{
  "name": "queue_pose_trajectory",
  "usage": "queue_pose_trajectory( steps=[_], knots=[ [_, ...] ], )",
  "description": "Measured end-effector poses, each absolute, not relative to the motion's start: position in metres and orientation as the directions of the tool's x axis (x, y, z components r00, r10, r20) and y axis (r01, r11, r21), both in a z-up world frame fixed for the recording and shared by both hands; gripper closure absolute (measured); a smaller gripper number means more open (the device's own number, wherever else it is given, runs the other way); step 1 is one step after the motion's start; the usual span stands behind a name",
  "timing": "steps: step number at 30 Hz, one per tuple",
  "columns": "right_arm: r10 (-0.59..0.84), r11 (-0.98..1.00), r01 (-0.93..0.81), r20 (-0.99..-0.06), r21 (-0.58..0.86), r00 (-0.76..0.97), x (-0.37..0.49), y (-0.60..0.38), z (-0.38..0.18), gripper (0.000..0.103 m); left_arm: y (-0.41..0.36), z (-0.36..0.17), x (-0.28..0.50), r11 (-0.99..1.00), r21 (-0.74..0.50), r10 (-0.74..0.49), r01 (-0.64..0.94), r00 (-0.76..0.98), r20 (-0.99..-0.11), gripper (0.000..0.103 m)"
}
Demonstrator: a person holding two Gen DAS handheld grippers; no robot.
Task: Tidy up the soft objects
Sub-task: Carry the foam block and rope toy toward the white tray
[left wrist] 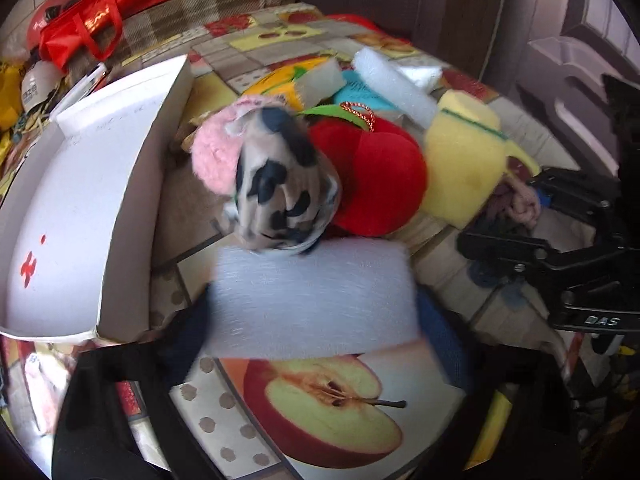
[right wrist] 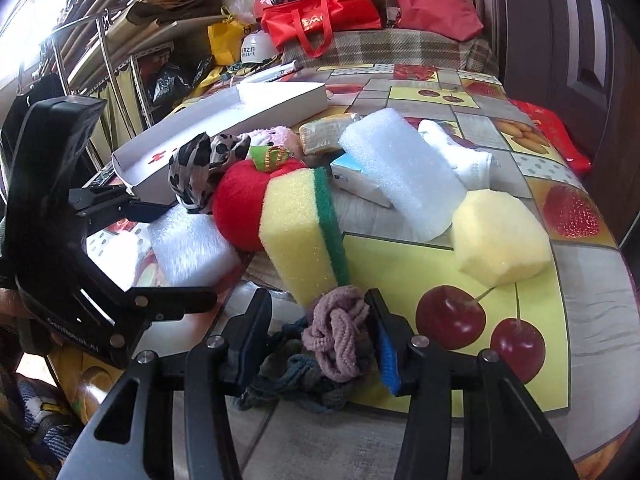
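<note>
Left gripper (left wrist: 316, 300) is pinching a white foam block (left wrist: 316, 296), holding it just above the cloth near the box's right wall; block is blurry, so likely moving. Right gripper (right wrist: 320, 340) is spread, straddling a pink knotted rope (right wrist: 338, 336) that is lying on grey-blue cords (right wrist: 296, 380); fingers are not yet pressing it as far as I can tell.

Progress, judging: barely started. White box (left wrist: 80, 208) at 9 o'clock in the left view is showing nothing inside, only red marks on its floor. Everything soft is still sitting in a heap on the table (right wrist: 580, 300), so nearly all sorting is left.

Outward from the foam, left view:
- spotted scarf (left wrist: 280, 192), thin floppy fabric, bunched, touching the foam's top edge at 12 o'clock
- pink fluffy piece (left wrist: 216, 148), fuzzy, at 11 o'clock
- red plush apple (left wrist: 380, 176), round, velvety, green felt leaf and copper loop, at 1 o'clock
- yellow sponge (right wrist: 300, 232), porous block with green scrub strip, leaning on the apple
- second foam block (right wrist: 400, 176), ribbed white, lying over a teal-white packet (right wrist: 352, 176)
- pale yellow sponge (right wrist: 500, 236), chunky, bevelled corners, at 3 o'clock in the right view
- white sock (right wrist: 460, 152), knit, behind the foam

Oilcloth is glossy, printed with fruit.
</note>
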State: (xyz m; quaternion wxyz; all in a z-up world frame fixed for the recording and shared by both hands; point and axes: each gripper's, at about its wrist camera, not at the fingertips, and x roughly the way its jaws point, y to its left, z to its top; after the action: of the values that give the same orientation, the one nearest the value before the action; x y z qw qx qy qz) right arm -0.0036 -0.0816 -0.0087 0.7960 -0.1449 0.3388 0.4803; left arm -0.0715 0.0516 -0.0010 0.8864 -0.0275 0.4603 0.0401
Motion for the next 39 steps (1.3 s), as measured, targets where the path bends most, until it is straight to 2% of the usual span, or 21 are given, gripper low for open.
queue_pose_trajectory(
  steps=[2,5,16,22,28,39],
  knots=[
    [0.673,0.491,-0.865,-0.677,0.106,0.299,-0.003,-0.083,-0.008,0.074,0.052,0.001,-0.075,0.996,-0.019,0.037,-0.088,0.587,-0.808,0.013],
    [0.696,0.485,-0.866,-0.654,0.124,0.296,-0.004,-0.088,-0.004,0.078,0.05,0.007,-0.081,0.997,-0.017,0.033,-0.074,0.619,-0.785,0.013],
    [0.777,0.493,-0.858,-0.518,0.145,0.359,-0.011,-0.102,0.034,0.081,0.068,0.053,-0.103,0.989,-0.038,0.082,-0.141,0.756,-0.649,0.013],
    [0.803,0.501,-0.851,-0.451,0.159,0.389,-0.013,-0.105,0.051,0.081,0.094,0.069,-0.115,0.972,-0.027,0.173,-0.231,0.796,-0.581,0.013],
    [0.827,0.489,-0.854,-0.407,0.177,0.389,-0.012,-0.101,0.066,0.081,0.114,0.073,-0.126,0.957,-0.039,0.219,-0.289,0.802,-0.555,0.013],
    [0.828,0.492,-0.856,-0.391,0.161,0.402,-0.014,-0.089,0.074,0.081,0.13,0.072,-0.138,0.951,-0.13,0.168,-0.28,0.823,-0.543,0.013]
  ],
)
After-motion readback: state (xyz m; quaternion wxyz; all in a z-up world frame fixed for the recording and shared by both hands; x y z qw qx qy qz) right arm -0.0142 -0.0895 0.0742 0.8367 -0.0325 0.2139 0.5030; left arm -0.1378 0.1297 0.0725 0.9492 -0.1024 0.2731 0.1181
